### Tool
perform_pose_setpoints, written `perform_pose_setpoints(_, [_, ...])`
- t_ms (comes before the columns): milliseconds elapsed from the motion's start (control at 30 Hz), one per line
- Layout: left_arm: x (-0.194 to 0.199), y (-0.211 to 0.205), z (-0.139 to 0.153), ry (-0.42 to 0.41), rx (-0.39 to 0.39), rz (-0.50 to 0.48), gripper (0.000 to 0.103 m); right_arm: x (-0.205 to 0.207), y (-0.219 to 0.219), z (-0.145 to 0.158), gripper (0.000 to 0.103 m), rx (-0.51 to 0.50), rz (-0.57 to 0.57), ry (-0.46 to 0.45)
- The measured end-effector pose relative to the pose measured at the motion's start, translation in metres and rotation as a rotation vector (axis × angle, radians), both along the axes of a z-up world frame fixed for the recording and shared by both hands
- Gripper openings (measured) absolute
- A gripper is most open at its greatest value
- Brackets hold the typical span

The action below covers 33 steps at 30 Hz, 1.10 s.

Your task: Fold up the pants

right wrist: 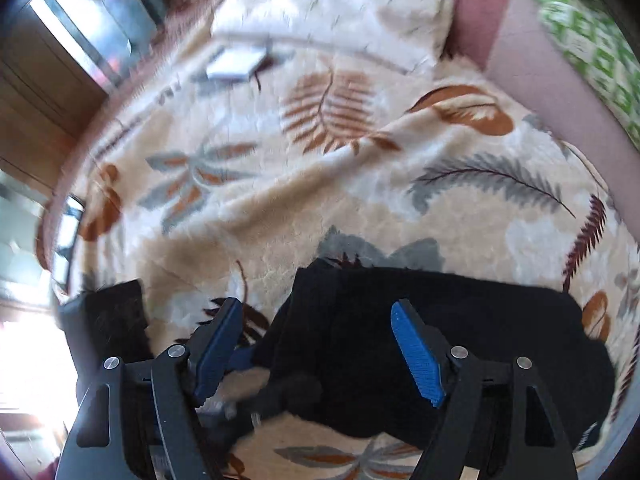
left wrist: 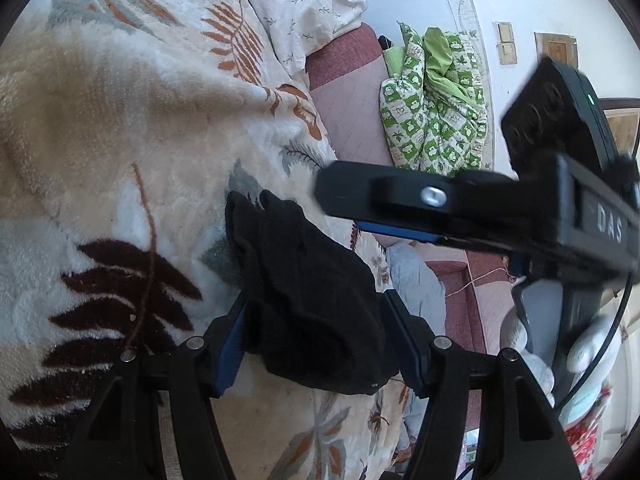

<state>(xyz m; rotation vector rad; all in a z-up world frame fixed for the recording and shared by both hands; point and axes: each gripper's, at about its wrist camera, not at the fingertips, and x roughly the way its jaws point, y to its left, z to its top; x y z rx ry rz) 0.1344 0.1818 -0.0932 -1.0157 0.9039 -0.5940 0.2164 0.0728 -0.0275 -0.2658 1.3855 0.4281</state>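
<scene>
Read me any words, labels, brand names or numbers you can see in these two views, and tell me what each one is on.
"DAS": raised letters on the black body of the right tongs, seen from the left wrist view; a further letter may be cut off at the picture's edge.
No other text is readable. The green patterned cloth carries printed motifs, too small to tell whether any are letters. The right wrist view is blurred and shows no writing.

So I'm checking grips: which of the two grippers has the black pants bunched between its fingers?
The left gripper: black pants fill its fingers. The right gripper hangs open above the cloth.
</scene>
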Motion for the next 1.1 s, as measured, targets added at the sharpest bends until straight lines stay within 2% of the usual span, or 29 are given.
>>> perform_pose_setpoints(33, [0.000,0.000,0.000,0.000,0.000,0.001,0.063,0.007,0.012,-0.011,0.080,-0.056,0.014,0.041])
perform_pose_setpoints(133, [0.000,0.000,0.000,0.004,-0.001,0.002,0.063,0.015,0.037,-0.040,0.080,-0.225,0.072,0.079])
perform_pose_setpoints(233, [0.002,0.000,-0.004,0.026,-0.002,0.007,0.056,0.012,0.053,-0.066,0.078,-0.374,0.126,0.080])
perform_pose_setpoints(333, [0.006,0.000,-0.005,0.039,-0.005,0.006,0.054,0.012,0.055,-0.077,0.065,-0.422,0.142,0.072])
perform_pose_setpoints(400, [0.008,-0.002,-0.005,0.040,0.005,-0.008,0.050,0.015,0.049,-0.083,0.044,-0.431,0.135,0.083])
perform_pose_setpoints(467, [0.010,-0.005,-0.008,0.059,0.031,-0.017,0.020,0.014,0.040,-0.084,0.037,-0.428,0.133,0.082])
perform_pose_setpoints(633, [0.009,-0.004,-0.004,0.048,0.038,-0.020,0.017,0.014,0.030,-0.069,0.024,-0.391,0.132,0.007])
perform_pose_setpoints(733, [0.000,-0.006,0.008,0.015,0.026,-0.034,0.017,0.007,0.021,-0.049,0.023,-0.334,0.119,-0.049])
perform_pose_setpoints(900, [-0.005,-0.031,0.039,-0.062,0.090,-0.066,0.017,-0.005,-0.007,-0.012,0.023,-0.227,0.080,-0.124])
perform_pose_setpoints(1100, [0.009,-0.074,0.056,-0.061,0.089,-0.118,0.017,-0.012,-0.074,0.027,0.023,-0.096,-0.031,-0.184])
